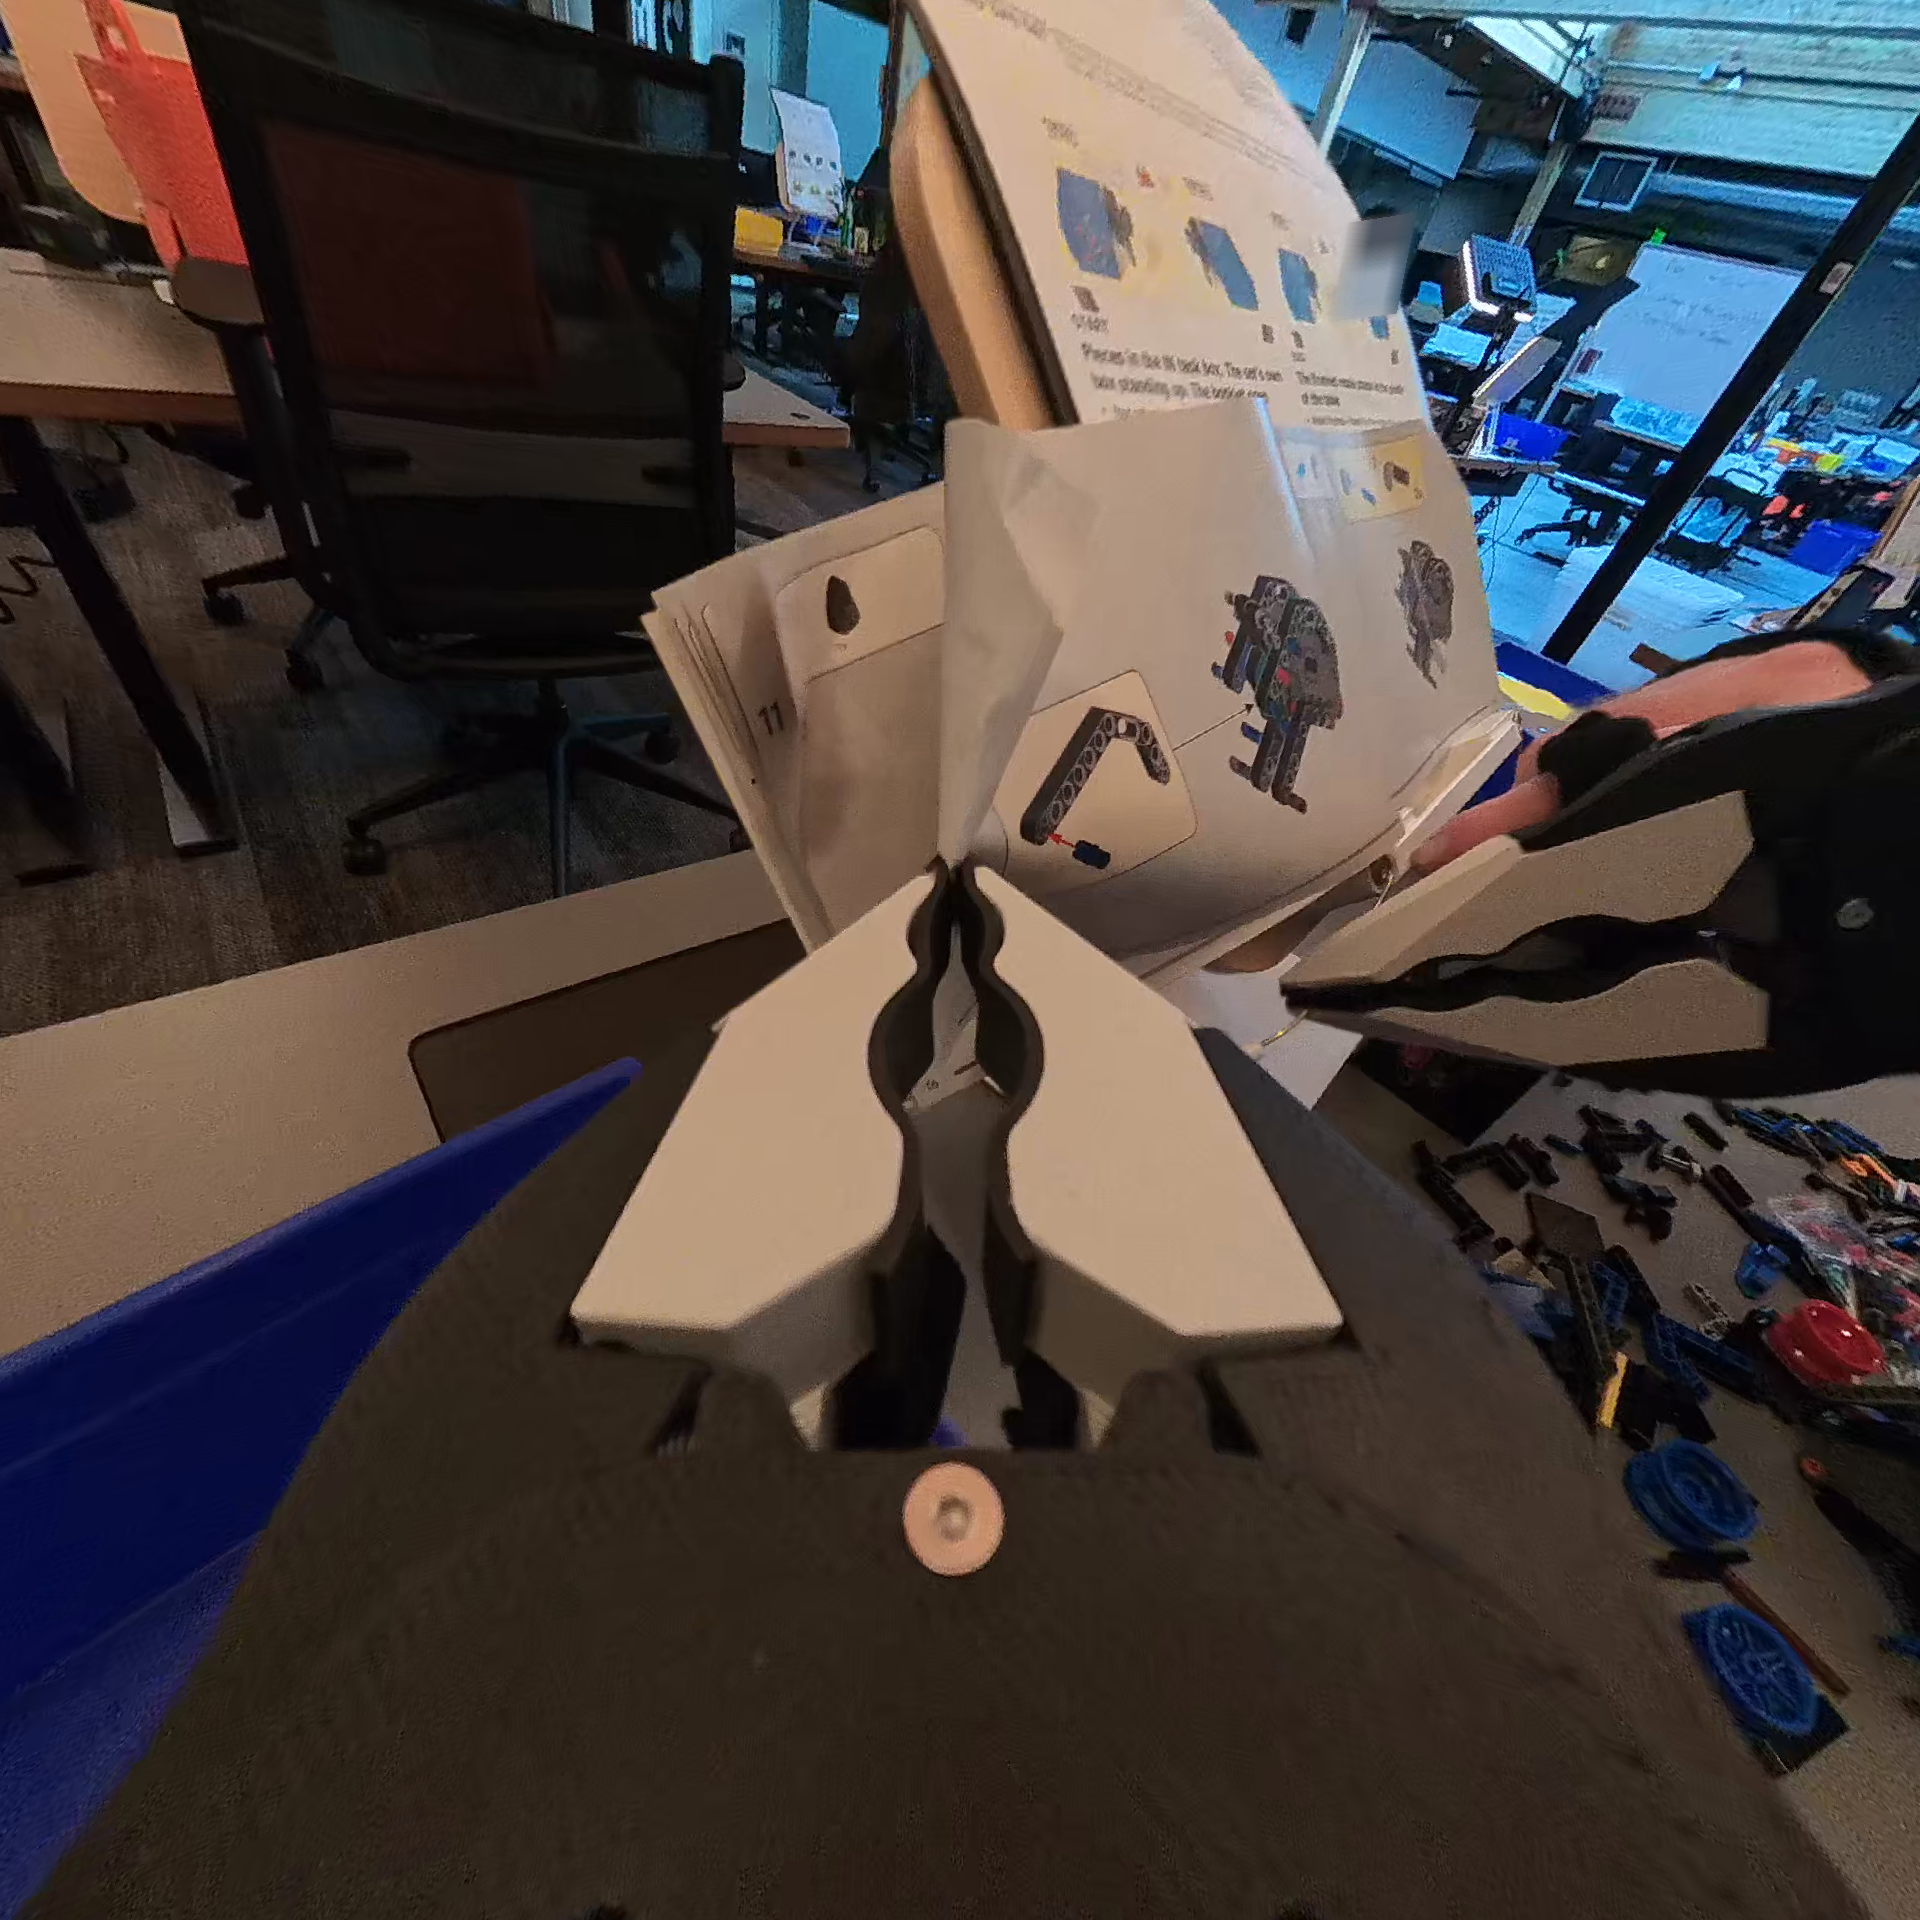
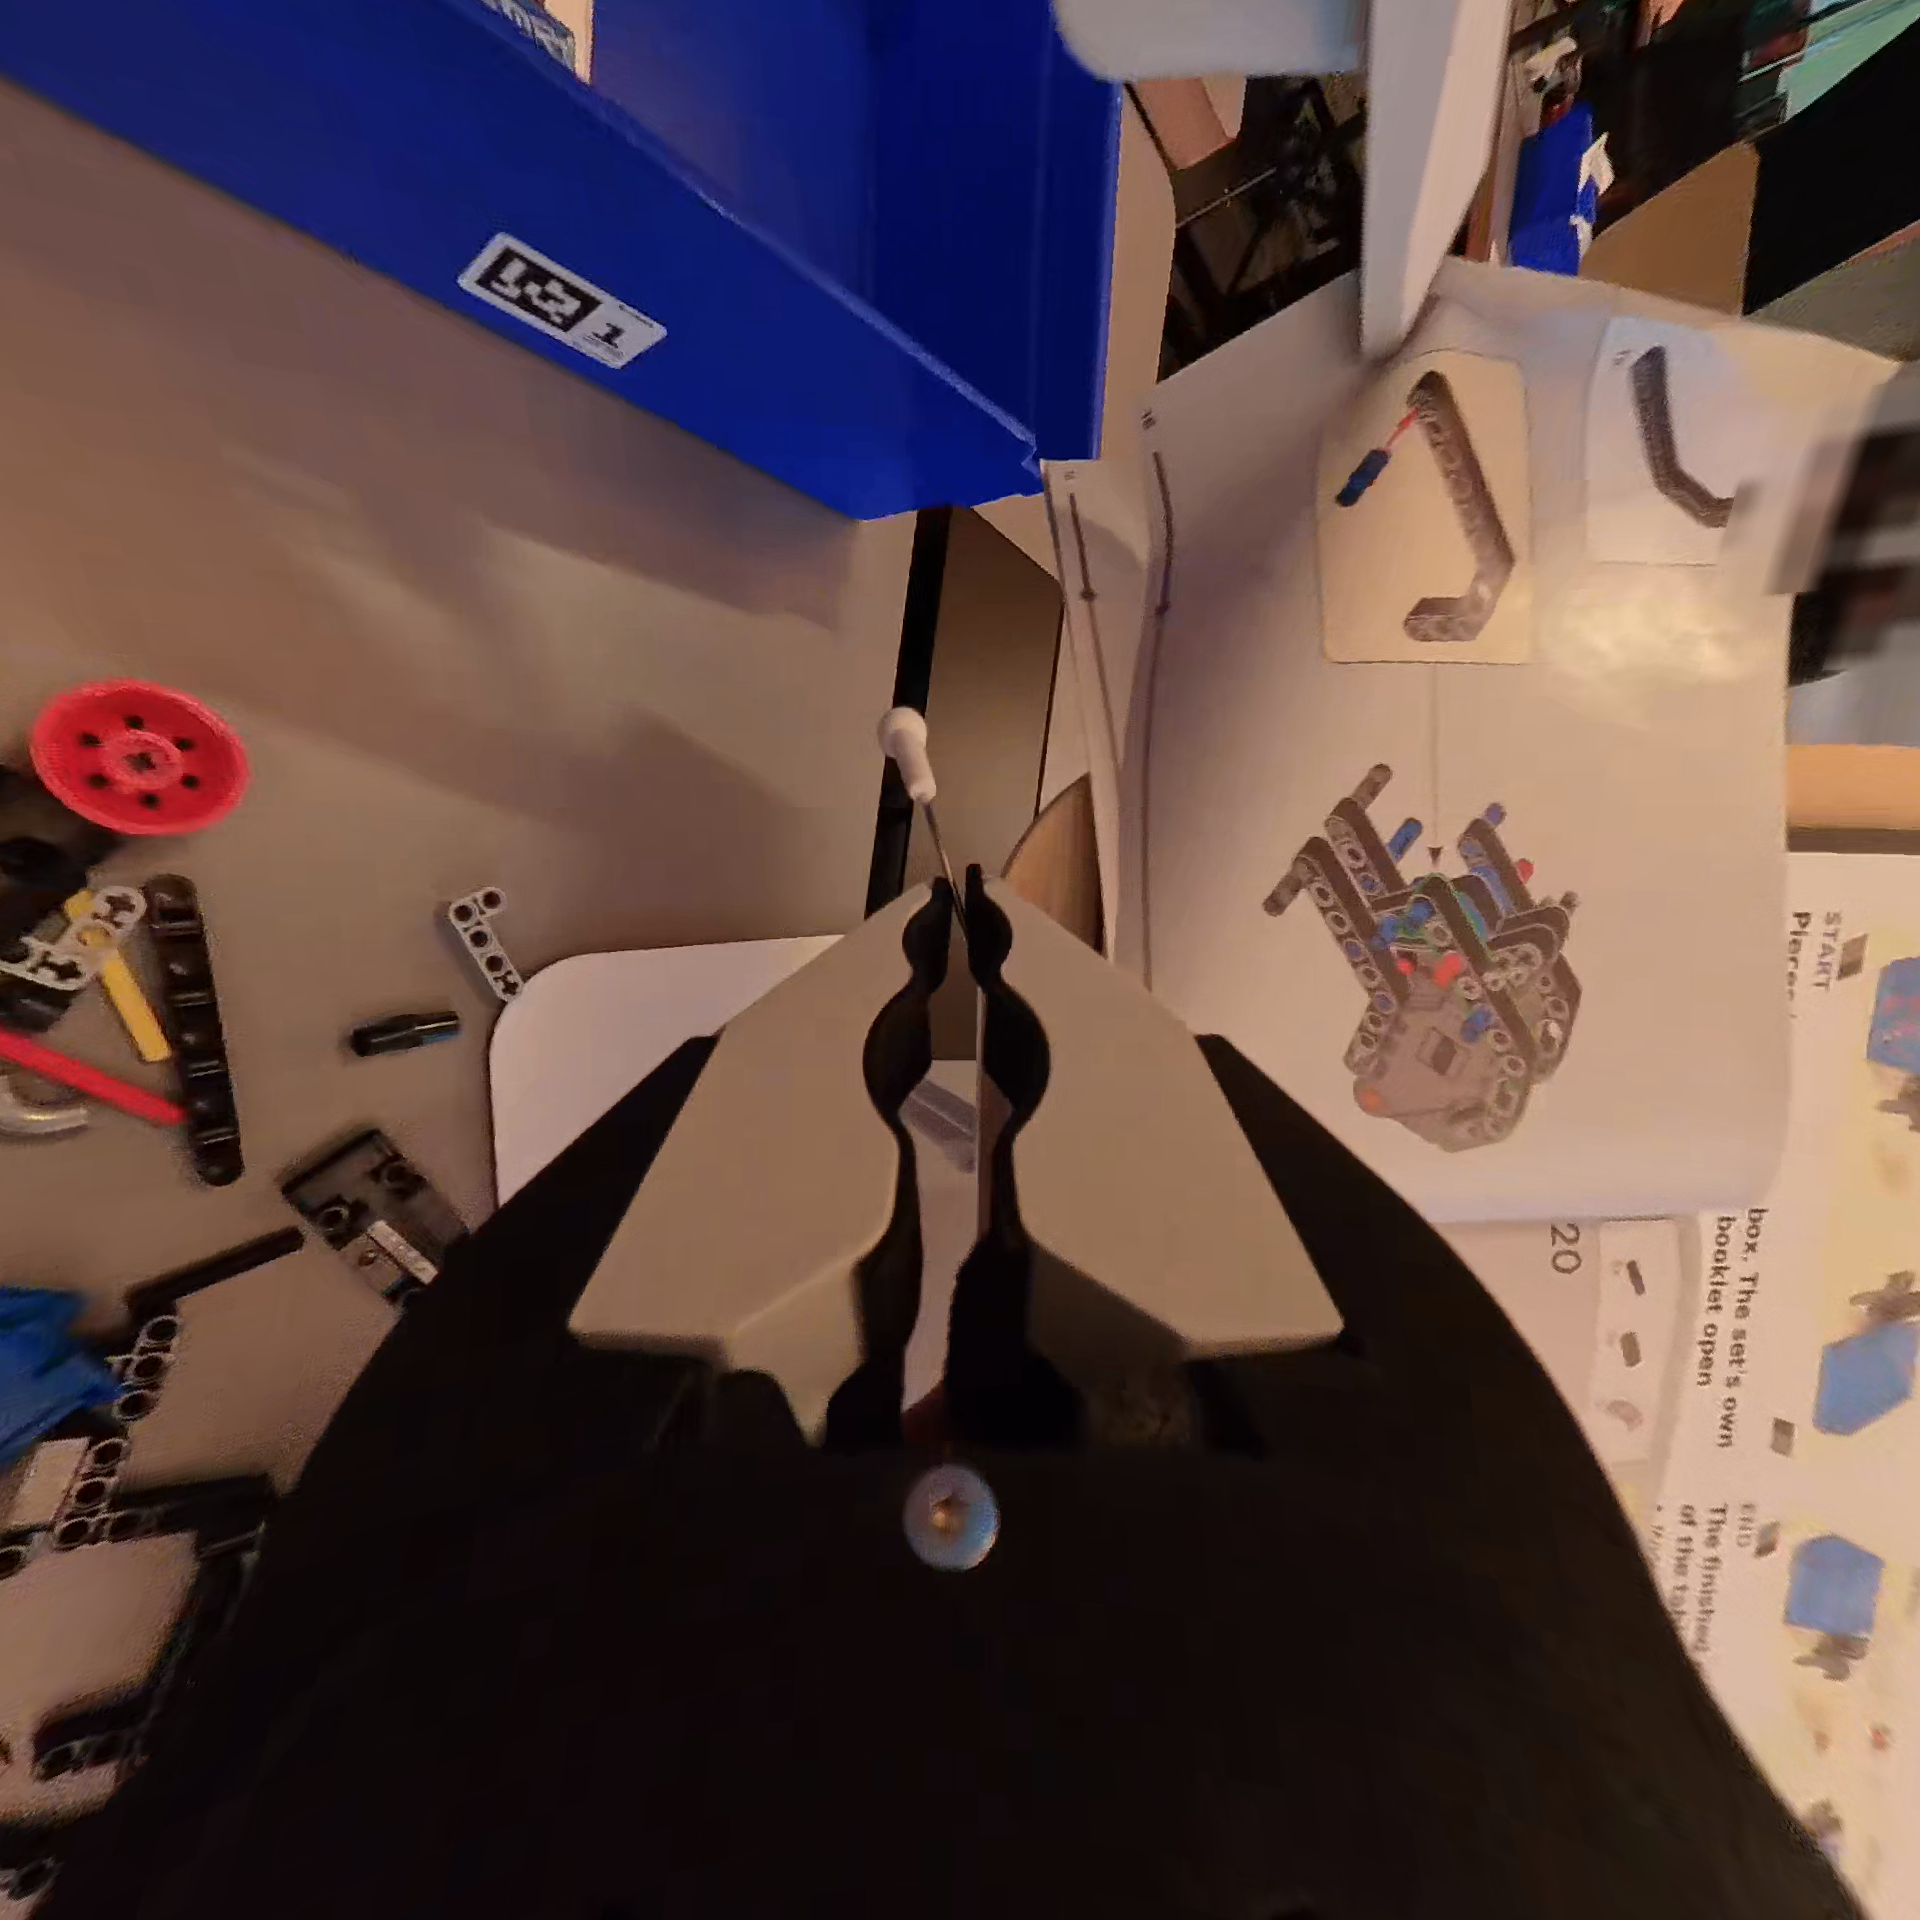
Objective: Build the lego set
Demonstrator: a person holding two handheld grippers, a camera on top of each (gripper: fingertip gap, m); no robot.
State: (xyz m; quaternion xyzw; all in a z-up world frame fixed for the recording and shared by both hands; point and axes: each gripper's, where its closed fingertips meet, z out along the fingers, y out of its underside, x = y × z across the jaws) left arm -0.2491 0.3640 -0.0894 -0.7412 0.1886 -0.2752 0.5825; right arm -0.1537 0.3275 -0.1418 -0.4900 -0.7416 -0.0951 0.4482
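While left tongs point(image 1: 954, 883) pinch booklet page point(image 1: 997, 623), right tongs point(image 2: 961, 894) clamp thin stand wire point(image 2: 920, 774)

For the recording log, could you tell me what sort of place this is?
Probably a shared workshop or lab office: a mesh office chair at desks, distant benches with blue bins, and a whiteboard.

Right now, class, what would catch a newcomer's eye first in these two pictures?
The left tongs pinch a crumpled white page of the open instruction booklet propped at the table's far edge. The right tongs grip a thin wire stand arm with a white tip. A round red plastic wheel stands out among scattered black pieces.
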